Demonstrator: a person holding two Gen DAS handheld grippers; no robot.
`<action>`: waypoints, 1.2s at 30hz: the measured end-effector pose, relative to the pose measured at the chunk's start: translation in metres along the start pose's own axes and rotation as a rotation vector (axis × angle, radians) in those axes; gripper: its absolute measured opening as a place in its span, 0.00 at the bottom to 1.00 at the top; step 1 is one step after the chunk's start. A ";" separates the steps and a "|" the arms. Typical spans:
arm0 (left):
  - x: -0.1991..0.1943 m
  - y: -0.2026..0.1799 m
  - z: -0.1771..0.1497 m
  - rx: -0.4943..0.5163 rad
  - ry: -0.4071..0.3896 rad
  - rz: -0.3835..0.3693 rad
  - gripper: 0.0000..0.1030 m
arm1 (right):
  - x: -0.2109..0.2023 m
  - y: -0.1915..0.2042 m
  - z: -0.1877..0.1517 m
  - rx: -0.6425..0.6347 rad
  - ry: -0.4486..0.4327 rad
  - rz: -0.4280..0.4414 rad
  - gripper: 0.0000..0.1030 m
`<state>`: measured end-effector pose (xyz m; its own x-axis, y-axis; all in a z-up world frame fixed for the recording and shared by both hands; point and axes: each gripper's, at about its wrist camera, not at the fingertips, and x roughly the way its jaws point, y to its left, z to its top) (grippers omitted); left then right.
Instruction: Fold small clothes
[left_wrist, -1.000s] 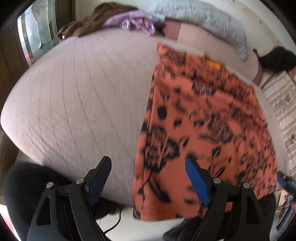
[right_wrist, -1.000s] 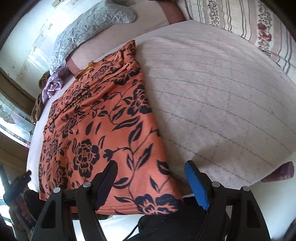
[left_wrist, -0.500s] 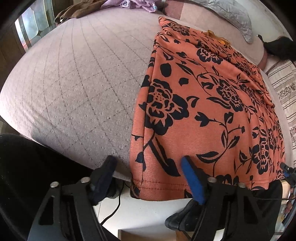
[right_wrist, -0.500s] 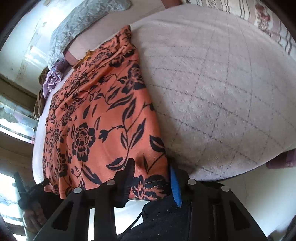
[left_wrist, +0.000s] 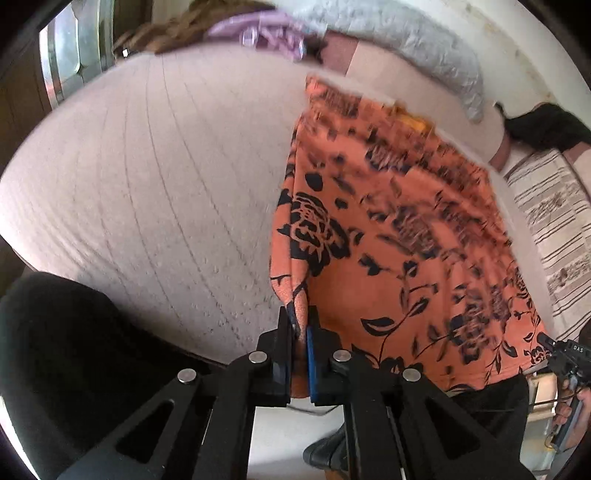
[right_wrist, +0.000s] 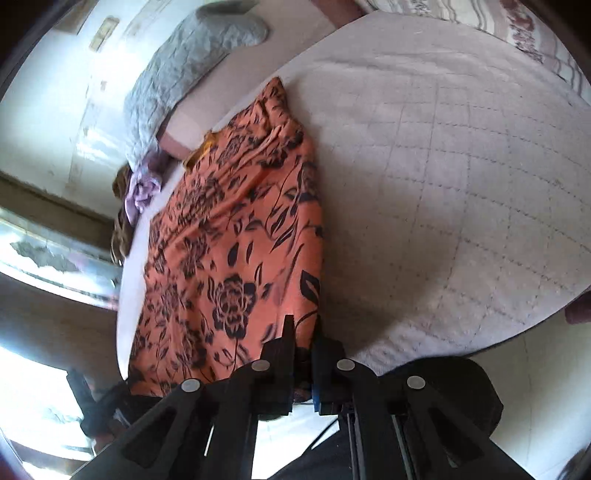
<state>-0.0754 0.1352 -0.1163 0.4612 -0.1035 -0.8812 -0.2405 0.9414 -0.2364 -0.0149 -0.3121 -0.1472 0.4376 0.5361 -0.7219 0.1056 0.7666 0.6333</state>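
- Lying flat on the quilted pale bedspread (left_wrist: 155, 192), the orange cloth with black flowers (left_wrist: 406, 258) is pinched at both near hem corners.
- The left gripper (left_wrist: 300, 325) and right gripper (right_wrist: 303, 332) are clamped on it.
- The first fold appears begun; both corners should be carried evenly toward the far edge.

Matt orange floral cloth garment (left_wrist: 399, 236) on quilted, pebbly-textured fabric bedspread (left_wrist: 155, 177)
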 end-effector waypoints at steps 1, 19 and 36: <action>0.012 0.003 -0.001 -0.009 0.036 0.010 0.08 | 0.009 -0.007 0.001 0.012 0.028 0.006 0.10; 0.021 0.015 0.022 -0.068 0.091 -0.026 0.06 | 0.054 -0.029 0.012 0.122 0.130 0.027 0.07; 0.079 -0.030 0.292 -0.061 -0.326 0.049 0.93 | 0.131 0.089 0.287 0.050 -0.230 0.200 0.92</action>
<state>0.2180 0.1929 -0.0593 0.6944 0.0584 -0.7172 -0.3153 0.9206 -0.2303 0.3087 -0.2750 -0.1055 0.6442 0.5762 -0.5029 0.0382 0.6325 0.7736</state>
